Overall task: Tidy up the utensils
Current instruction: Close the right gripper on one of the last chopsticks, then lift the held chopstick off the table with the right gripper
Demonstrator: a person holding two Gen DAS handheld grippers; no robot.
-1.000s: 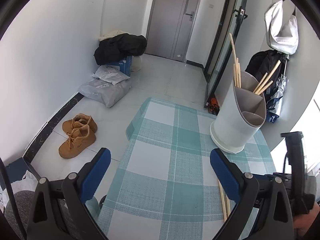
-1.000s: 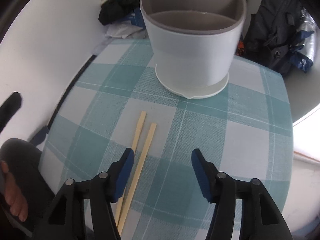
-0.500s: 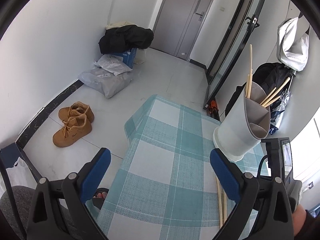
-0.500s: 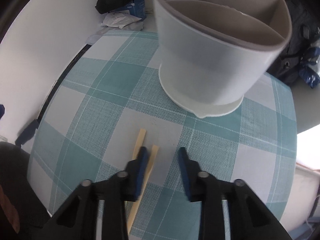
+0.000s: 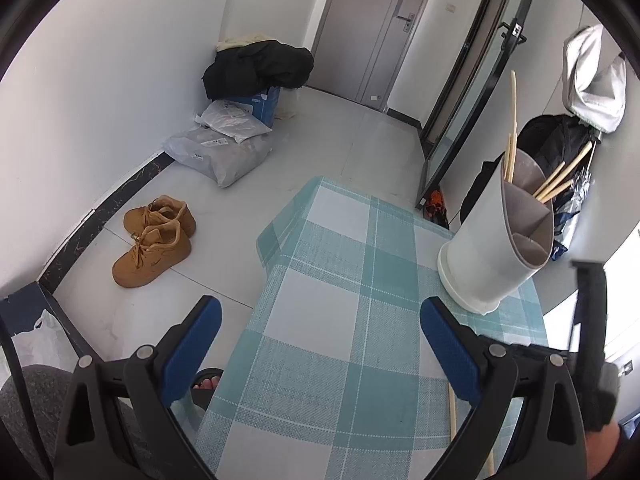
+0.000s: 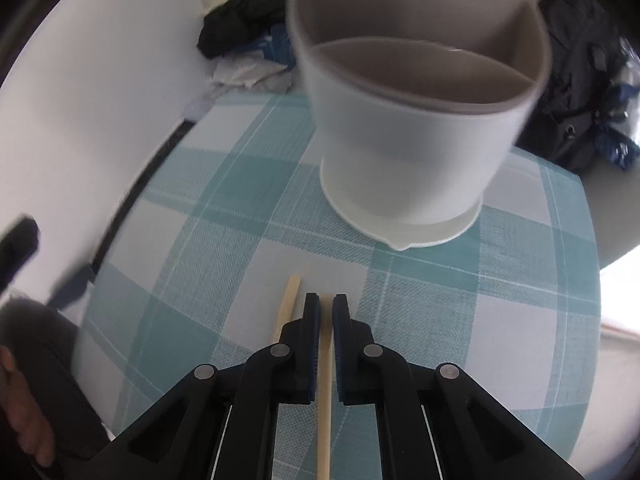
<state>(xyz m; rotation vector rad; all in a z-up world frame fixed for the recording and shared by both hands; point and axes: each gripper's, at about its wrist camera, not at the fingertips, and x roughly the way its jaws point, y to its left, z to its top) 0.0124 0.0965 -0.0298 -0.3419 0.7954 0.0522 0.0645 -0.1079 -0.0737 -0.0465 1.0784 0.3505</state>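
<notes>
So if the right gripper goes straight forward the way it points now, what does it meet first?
Probably the white divided utensil holder, directly ahead of the right gripper, which is closed on a pale wooden chopstick; depth is uncertain.

Home, entry/hallway area w/ small dining spot. Evidence, left wrist view: grey front door (image 5: 372,28) w/ lever handle at top centre; tan shoes (image 5: 154,240) on pale tile floor (image 5: 340,140), left of centre; dark jacket (image 5: 260,66) heaped on boxes, plastic parcel bags (image 5: 218,152) in corner, upper left; backpack (image 5: 556,136) and white garment (image 5: 596,84) hung at right edge; teal-check tablecloth (image 5: 340,320) on table, lower centre.
</notes>
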